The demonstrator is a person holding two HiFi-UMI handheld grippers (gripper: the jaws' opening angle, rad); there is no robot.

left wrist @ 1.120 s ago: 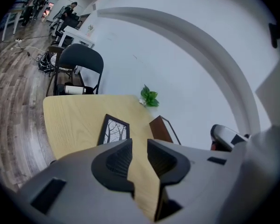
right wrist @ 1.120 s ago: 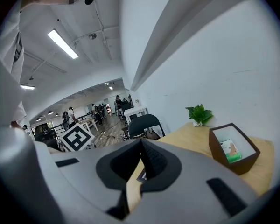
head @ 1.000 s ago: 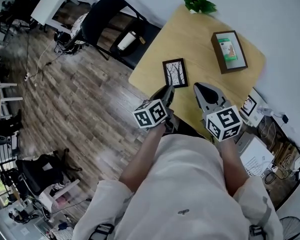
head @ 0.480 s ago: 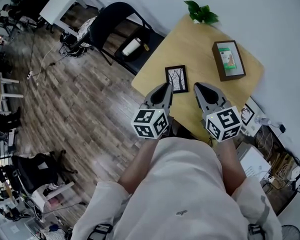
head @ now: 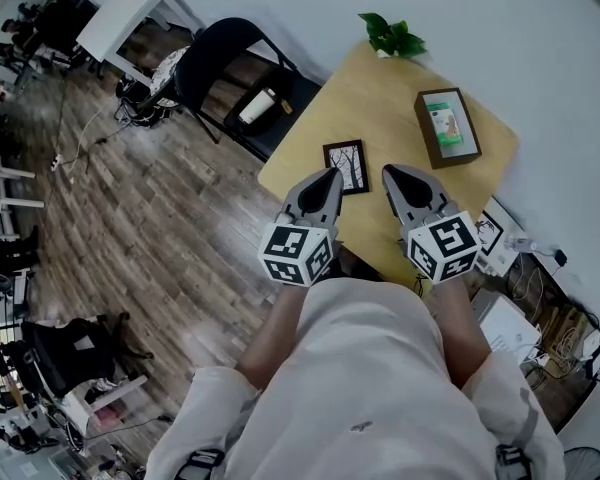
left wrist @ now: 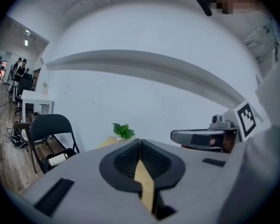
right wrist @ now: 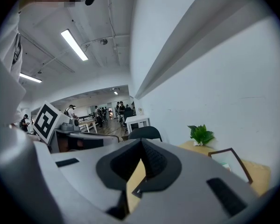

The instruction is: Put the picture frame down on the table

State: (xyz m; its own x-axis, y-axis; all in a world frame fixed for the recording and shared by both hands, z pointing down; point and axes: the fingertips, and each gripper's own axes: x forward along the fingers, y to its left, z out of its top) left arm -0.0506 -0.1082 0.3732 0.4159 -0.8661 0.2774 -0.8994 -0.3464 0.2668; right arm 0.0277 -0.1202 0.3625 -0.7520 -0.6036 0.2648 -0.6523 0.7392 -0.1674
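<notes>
A small black picture frame (head: 346, 166) with a tree print lies flat near the front left of the wooden table (head: 390, 98). A larger brown frame (head: 447, 128) (right wrist: 231, 164) with a green picture lies flat farther right. My left gripper (head: 330, 175) (left wrist: 140, 141) hovers just in front of the black frame, shut and holding nothing. My right gripper (head: 392, 173) (right wrist: 141, 141) hangs beside it over the table's front part, also shut and empty. Both point toward the wall.
A potted plant (head: 390, 36) (left wrist: 122, 131) stands at the table's far corner by the white wall. A black folding chair (head: 220, 63) with a bottle (head: 257, 106) on its seat stands left of the table. Cables and papers (head: 525, 268) lie at the right.
Both grippers stay shut and side by side. The left one has drawn level with the right, and the head view has shifted slightly. The frames on the table have not moved.
</notes>
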